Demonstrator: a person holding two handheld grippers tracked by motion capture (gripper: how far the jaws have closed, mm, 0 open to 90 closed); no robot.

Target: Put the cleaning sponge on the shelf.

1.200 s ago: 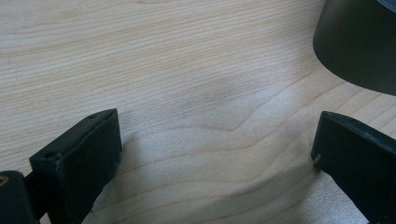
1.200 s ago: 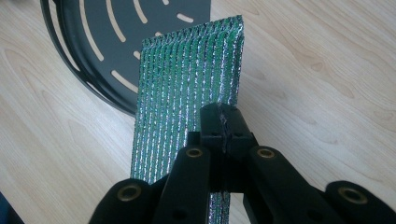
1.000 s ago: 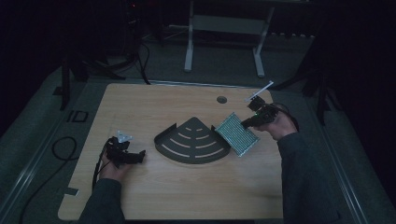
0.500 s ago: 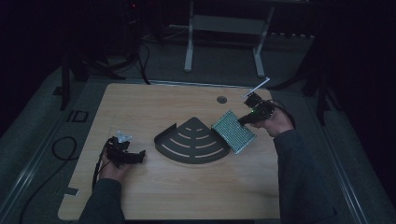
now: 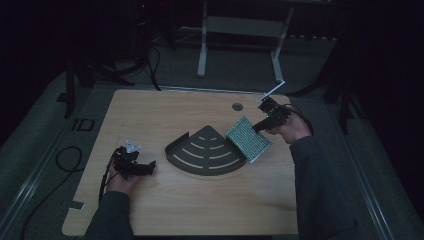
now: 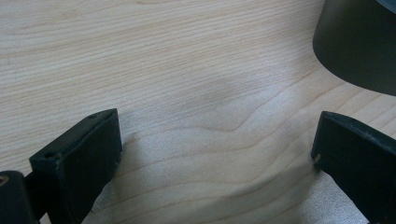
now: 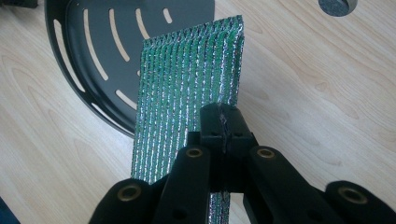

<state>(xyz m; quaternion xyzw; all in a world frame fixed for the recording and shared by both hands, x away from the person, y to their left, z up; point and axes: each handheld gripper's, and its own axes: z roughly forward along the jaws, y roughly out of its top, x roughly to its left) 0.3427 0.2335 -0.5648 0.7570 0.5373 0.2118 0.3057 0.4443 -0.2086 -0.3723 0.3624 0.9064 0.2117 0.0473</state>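
Since a second ago we have lifted the far end of the foil sheet [image 5: 248, 138] a little: it then lay flatter beside the tray, and our right hand [image 5: 289, 129] has drawn slightly toward the far right. Our left hand [image 5: 121, 176] has kept its place at the near left of the counter [image 5: 165, 107].

Now our right claw [image 5: 262, 125] is clamped on the far right edge of the foil sheet, and the sheet slopes down from that grip to the counter, its lower left edge just beside the right straight side of the dark fan-shaped tray [image 5: 206, 151]. The tray sits near the middle of the counter, its curved rim toward us. Our left claw [image 5: 145, 168] rests low over the counter, left of the tray and apart from it.

The right gripper view shows what the high view cannot: the right claw [image 7: 224, 122] has its jaws pinched tight on the sheet's edge, and the foil sheet [image 7: 187, 79] is ribbed, glinting green and silver, overlapping the slotted tray [image 7: 93, 42] behind it. A small dark round cap [image 7: 337, 5] sits in the counter at the far right. The left gripper view shows the left claw [image 6: 215, 144] spread wide over bare wood with nothing between its jaws, and the tray's dark wall [image 6: 355, 42] off to the right.
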